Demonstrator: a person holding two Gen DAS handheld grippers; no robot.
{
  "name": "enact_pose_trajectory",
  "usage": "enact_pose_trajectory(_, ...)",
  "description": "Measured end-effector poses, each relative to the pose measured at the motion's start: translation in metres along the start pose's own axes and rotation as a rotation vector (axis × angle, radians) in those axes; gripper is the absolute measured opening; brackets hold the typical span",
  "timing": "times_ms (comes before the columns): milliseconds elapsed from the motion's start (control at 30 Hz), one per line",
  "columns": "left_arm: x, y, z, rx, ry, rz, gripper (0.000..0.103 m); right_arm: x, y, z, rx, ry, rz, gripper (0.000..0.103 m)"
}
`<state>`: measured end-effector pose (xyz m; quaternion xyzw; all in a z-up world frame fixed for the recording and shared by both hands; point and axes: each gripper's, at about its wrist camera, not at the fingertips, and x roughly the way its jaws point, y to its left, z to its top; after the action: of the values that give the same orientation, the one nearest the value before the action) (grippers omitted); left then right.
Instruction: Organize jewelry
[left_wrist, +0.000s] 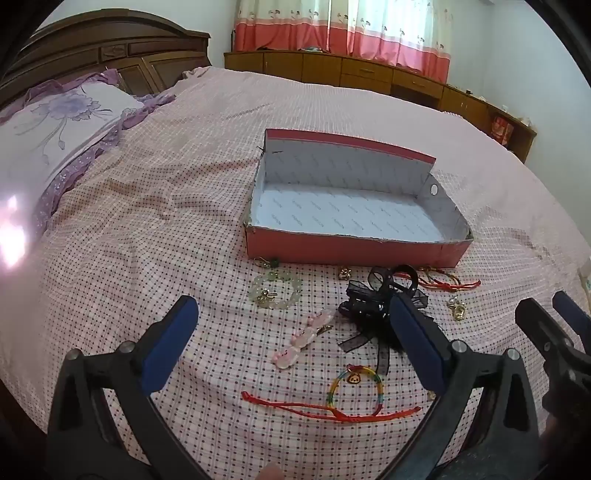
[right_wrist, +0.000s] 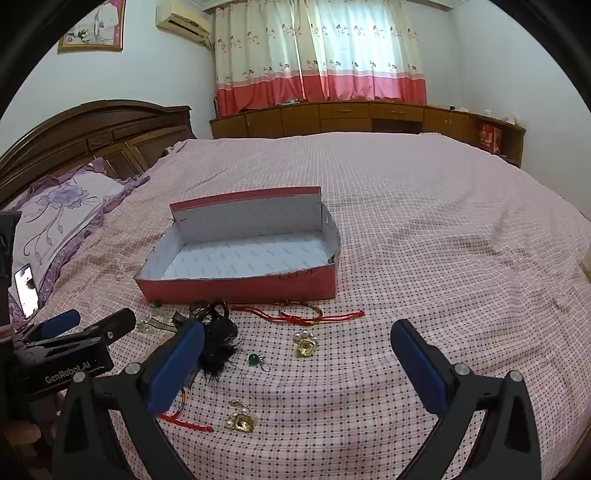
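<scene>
An open red box (left_wrist: 354, 248) with a white, empty inside lies on the checked bedspread; it also shows in the right wrist view (right_wrist: 240, 287). Jewelry lies in front of it: a pale bead bracelet (left_wrist: 276, 291), a pink hair clip (left_wrist: 304, 338), a black bow (left_wrist: 373, 299), a rainbow bangle (left_wrist: 354, 386) on a red cord (left_wrist: 325, 406). The right wrist view shows a gold brooch (right_wrist: 305, 346), a green bead earring (right_wrist: 255, 359), another gold brooch (right_wrist: 241, 418) and a red cord bracelet (right_wrist: 299, 314). My left gripper (left_wrist: 291, 343) and right gripper (right_wrist: 297, 363) are open and empty above these.
A purple flowered pillow (left_wrist: 55, 129) and dark wooden headboard (left_wrist: 110, 48) are at the left. A phone (right_wrist: 26, 290) lies by the pillow. Wooden cabinets (left_wrist: 369, 70) and red-white curtains (right_wrist: 317, 51) line the far wall.
</scene>
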<state>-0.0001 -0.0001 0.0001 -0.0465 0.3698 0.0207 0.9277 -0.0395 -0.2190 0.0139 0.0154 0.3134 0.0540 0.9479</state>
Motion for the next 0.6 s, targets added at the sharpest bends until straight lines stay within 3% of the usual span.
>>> enact_pose_trajectory(600, -0.0034, -0.0042, 0.0016, 0.01, -0.006, 0.0, 0.097, -0.0006, 0.0019, -0.0002, -0.004, 0.006, -0.005, 0.103)
